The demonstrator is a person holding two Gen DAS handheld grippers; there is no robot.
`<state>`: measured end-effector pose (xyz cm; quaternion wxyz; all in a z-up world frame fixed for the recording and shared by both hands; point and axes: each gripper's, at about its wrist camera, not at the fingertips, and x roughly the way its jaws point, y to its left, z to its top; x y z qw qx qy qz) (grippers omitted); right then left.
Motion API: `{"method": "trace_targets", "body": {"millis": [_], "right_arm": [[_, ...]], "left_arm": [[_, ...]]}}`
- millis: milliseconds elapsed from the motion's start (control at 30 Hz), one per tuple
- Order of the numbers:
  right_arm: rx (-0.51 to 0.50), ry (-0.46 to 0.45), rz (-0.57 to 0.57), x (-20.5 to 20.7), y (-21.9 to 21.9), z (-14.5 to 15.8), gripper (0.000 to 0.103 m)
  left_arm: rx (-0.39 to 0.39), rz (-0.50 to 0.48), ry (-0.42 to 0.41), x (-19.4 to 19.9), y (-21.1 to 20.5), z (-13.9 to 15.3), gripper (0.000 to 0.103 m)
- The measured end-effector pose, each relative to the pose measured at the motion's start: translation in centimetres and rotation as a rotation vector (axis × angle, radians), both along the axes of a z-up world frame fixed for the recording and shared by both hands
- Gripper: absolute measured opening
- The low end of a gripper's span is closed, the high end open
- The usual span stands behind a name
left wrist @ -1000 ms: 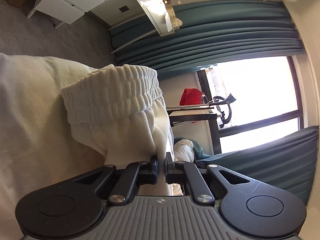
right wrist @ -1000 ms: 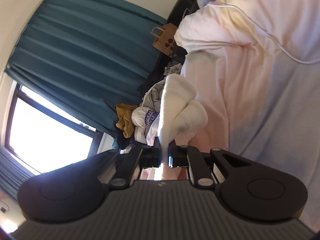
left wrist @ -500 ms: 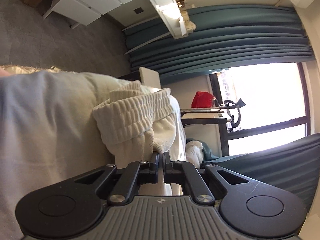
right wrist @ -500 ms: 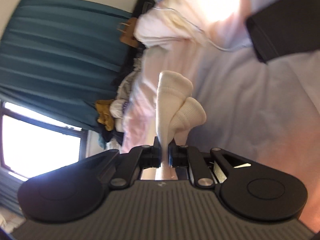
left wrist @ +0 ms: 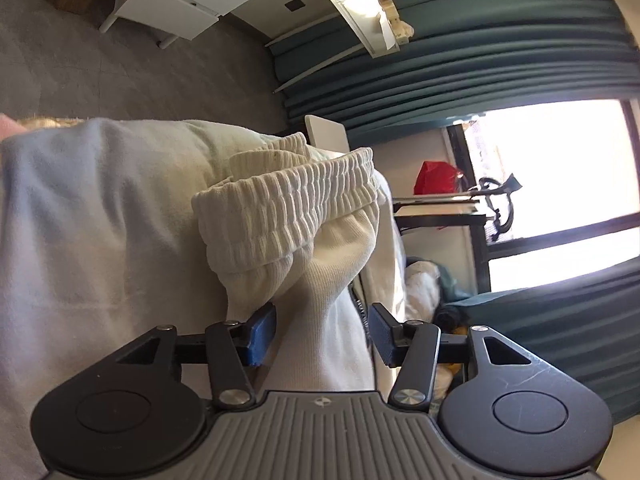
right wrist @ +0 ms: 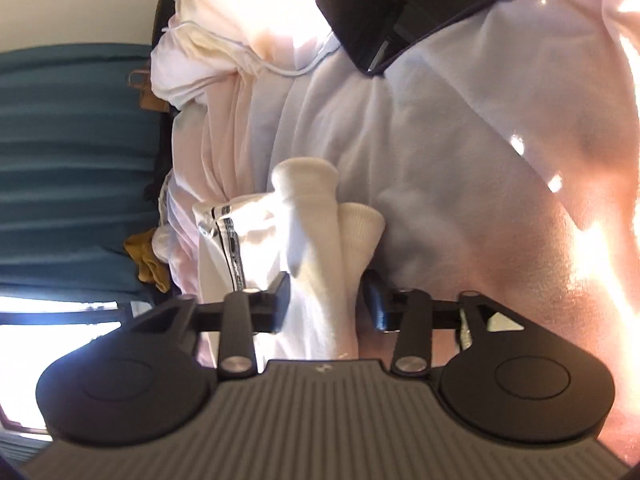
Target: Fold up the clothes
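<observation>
A pair of white socks lies on the pale bedsheet (left wrist: 100,220), stretched between my two grippers. In the left wrist view the ribbed cuffs (left wrist: 288,208) bunch up just ahead of my left gripper (left wrist: 322,336). Its jaws are opening, and the sock's knit runs loosely between them, clear of the right pad. In the right wrist view the toe ends (right wrist: 320,216) rest on the sheet (right wrist: 460,140). My right gripper (right wrist: 328,304) is opening too, with the sock cloth lying slack between its fingers.
A black flat case (right wrist: 400,8) lies on the bed beyond the toes. A white garment with a striped band (right wrist: 228,240) sits left of them, near a clothes pile (right wrist: 148,268). Past the bed's edge are grey floor (left wrist: 80,60), white drawers (left wrist: 180,4) and teal curtains (left wrist: 480,48).
Both grippers were shut on the socks and have spread their jaws. The right gripper came down and rolled, laying the toe ends on the sheet. The cuffs settled onto the bed.
</observation>
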<state>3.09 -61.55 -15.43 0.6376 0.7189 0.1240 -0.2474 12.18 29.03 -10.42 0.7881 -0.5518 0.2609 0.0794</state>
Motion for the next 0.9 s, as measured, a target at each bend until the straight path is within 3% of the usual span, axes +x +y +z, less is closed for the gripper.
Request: {"method": "trace_targets", "body": {"millis": [67, 200, 267, 367, 433, 500, 567, 700, 900], "right_arm": [[-0.007, -0.033, 0.01, 0.5, -0.3, -0.3, 0.045], [-0.041, -0.012, 0.09, 2.5, -0.9, -1.2, 0.045], [-0.062, -0.013, 0.102, 3.2, -1.3, -1.6, 0.046], [-0.115, -0.04, 0.109, 4.1, -1.9, -1.5, 0.045], [-0.181, -0.047, 0.11, 4.5, -2.0, -0.8, 0.042], [-0.27, -0.027, 0.093, 4.7, -1.8, 0.7, 0.022], [-0.29, -0.042, 0.06, 4.7, -1.9, 1.5, 0.015], [-0.337, -0.028, 0.044, 5.0, -1.9, 2.4, 0.014], [-0.375, -0.036, 0.044, 4.9, -1.6, 3.1, 0.014]], "left_arm": [[0.104, -0.024, 0.034, 0.4, -0.8, 1.5, 0.061], [0.324, -0.03, 0.049, -0.3, -4.2, 4.7, 0.082], [0.432, -0.012, 0.047, -1.1, -6.1, 6.0, 0.084], [0.495, -0.007, 0.023, -2.3, -8.2, 7.1, 0.085], [0.538, -0.007, -0.009, -2.7, -10.0, 8.1, 0.085], [0.607, -0.029, -0.051, -2.3, -12.0, 8.9, 0.085], [0.684, -0.087, -0.099, -1.5, -14.2, 9.5, 0.086], [0.759, -0.261, -0.149, 0.8, -18.4, 8.8, 0.086], [0.86, -0.473, -0.138, 6.9, -25.2, 5.5, 0.086]]}}
